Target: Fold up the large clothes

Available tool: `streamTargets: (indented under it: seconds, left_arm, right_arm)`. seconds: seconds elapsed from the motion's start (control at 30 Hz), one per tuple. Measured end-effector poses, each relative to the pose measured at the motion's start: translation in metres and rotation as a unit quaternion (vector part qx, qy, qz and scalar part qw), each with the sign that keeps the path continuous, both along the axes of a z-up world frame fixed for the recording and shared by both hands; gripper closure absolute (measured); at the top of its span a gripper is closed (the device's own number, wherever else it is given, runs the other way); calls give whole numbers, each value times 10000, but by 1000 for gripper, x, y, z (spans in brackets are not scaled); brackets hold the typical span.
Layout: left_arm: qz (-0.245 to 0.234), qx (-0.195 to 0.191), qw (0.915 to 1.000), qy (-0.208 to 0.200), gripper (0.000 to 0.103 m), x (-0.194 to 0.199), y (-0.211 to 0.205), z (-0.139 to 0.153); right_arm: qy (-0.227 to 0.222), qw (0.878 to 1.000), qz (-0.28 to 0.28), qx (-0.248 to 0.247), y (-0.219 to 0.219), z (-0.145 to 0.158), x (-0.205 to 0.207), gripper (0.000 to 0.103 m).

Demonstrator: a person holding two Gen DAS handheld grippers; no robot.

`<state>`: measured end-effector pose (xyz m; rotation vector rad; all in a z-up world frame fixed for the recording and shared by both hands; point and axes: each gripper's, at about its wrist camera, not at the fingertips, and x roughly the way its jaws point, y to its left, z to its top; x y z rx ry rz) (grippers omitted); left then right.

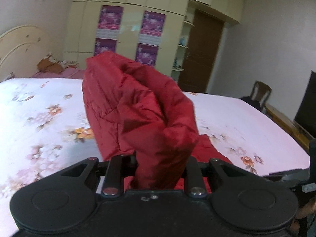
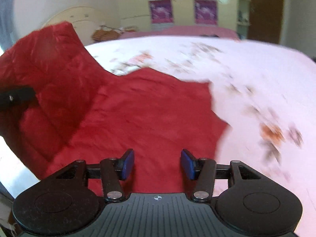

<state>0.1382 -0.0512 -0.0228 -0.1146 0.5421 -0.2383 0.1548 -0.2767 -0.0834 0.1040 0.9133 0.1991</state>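
Observation:
A red padded jacket [image 2: 142,106] lies on the floral bedspread [image 2: 246,75]. My left gripper [image 1: 161,167] is shut on a bunched part of the red jacket [image 1: 138,106] and holds it lifted above the bed; its fingertips are hidden by the cloth. That raised part shows at the left of the right wrist view [image 2: 47,75], with a piece of the left gripper [image 2: 15,96] beside it. My right gripper [image 2: 158,164] is open, its blue pads [image 2: 128,164] apart, empty, just above the flat part of the jacket.
The bed [image 1: 39,118] has a cream headboard [image 1: 17,43] at the far left. A cream wardrobe [image 1: 128,19] with purple posters and a brown door [image 1: 201,53] stand behind. A chair [image 1: 260,94] and a dark TV [image 1: 306,104] stand to the right.

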Motion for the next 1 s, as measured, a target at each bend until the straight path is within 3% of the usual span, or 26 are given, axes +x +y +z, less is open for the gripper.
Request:
streamTargets:
  seconds: [0.13, 0.2, 0.23, 0.4, 0.57, 0.67, 0.73, 0.77, 0.8, 0.9, 1.0]
  left_arm:
    - [-266, 107, 9996, 14, 80, 4, -32, -7]
    - [-414, 108, 9991, 36, 80, 8, -50, -12]
    - [-500, 124, 9987, 38, 80, 9, -58, -15]
    - [-894, 294, 9953, 224, 80, 17, -100, -41]
    - [-1033, 765, 9911, 341, 78, 15, -126, -68]
    - [-1153, 959, 9882, 297, 63, 14, -131, -67]
    - [-1295, 966, 9864, 294, 43, 12, -133, -63]
    - [-1380, 909, 9858, 297, 27, 9, -132, -60]
    - [-1440, 880, 9853, 272, 22, 6, -136, -58]
    - [-1606, 849, 9831, 240, 20, -3, -137, -51]
    - [-1669, 566, 9840, 263, 20, -10, -129, -38]
  right_arm:
    - [290, 9986, -246, 373, -21, -15, -12, 51]
    - [413, 9963, -305, 693, -28, -21, -13, 71]
    - [480, 9945, -365, 851, -30, -26, -11, 74]
    - [497, 9907, -505, 1165, -32, -32, -2, 76]
    - [564, 9864, -527, 1451, -45, -31, -3, 76]
    - [497, 9852, -574, 1535, -58, -24, -12, 76]
    - [438, 9852, -664, 1518, -66, -18, -17, 76]
    - [412, 9851, -684, 1525, -70, -15, -20, 76]
    - [373, 9850, -708, 1529, -75, -11, -23, 76]
    - [228, 9866, -785, 1409, -86, 1, -26, 76]
    - [43, 9844, -880, 1522, -100, 14, -25, 75]
